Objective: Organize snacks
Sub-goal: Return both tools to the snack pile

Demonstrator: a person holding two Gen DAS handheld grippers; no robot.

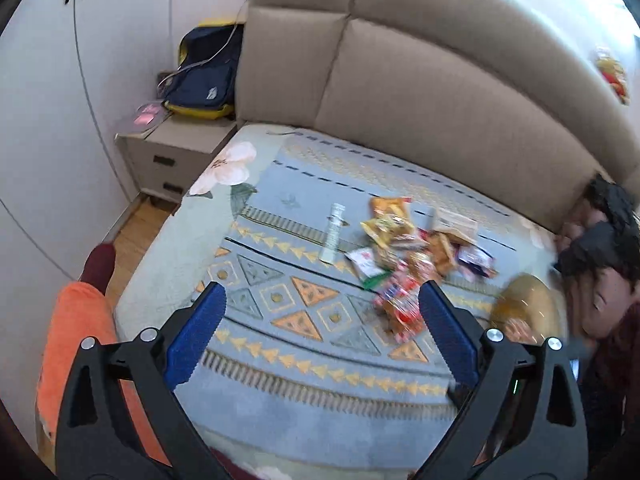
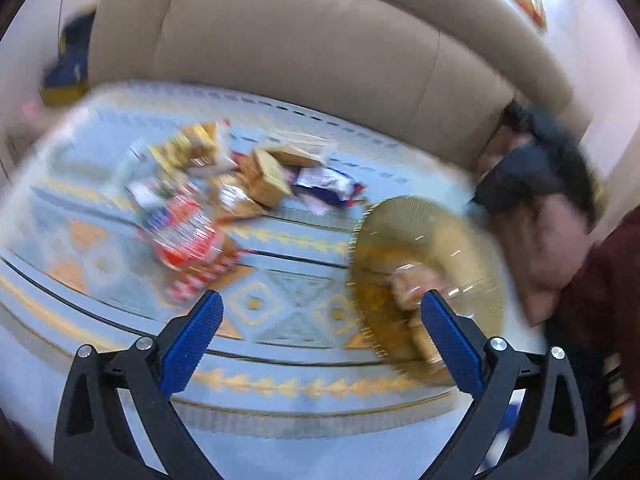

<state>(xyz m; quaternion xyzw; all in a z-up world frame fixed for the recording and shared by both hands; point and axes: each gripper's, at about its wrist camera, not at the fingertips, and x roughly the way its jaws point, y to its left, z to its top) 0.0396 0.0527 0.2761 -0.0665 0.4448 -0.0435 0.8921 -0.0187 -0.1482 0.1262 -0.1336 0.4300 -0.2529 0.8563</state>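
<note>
Two pairs of tongs hang over the bed, and both are spread wide with nothing between the blue pads. Your left tongs sit at the bottom centre of the left wrist view, above the patterned blue blanket.

Starting at the left of that view, a bedside cabinet carries a navy and yellow bag. Moving right along the blanket, a slim white tube-like pack lies alone, its long axis running away from you, toward the headboard. Just right of it is the snack pile: yellow and orange bags at the back, a red and white packet nearest you. That packet lies just ahead of the right-hand pad of your left tongs, so your left hand is the nearer one for it.

Further right is the ribbed golden dish. In the right wrist view your right tongs hover at its near edge, and the golden dish fills the centre right of the frame, with something pale in it, probably a snack; blur hides what it is. The red and white packet lies up and to the left, well apart from these tongs.

As I judge it, the dish is the goal and the sorting has barely begun. Reach forward and slightly right with your left hand.
</note>
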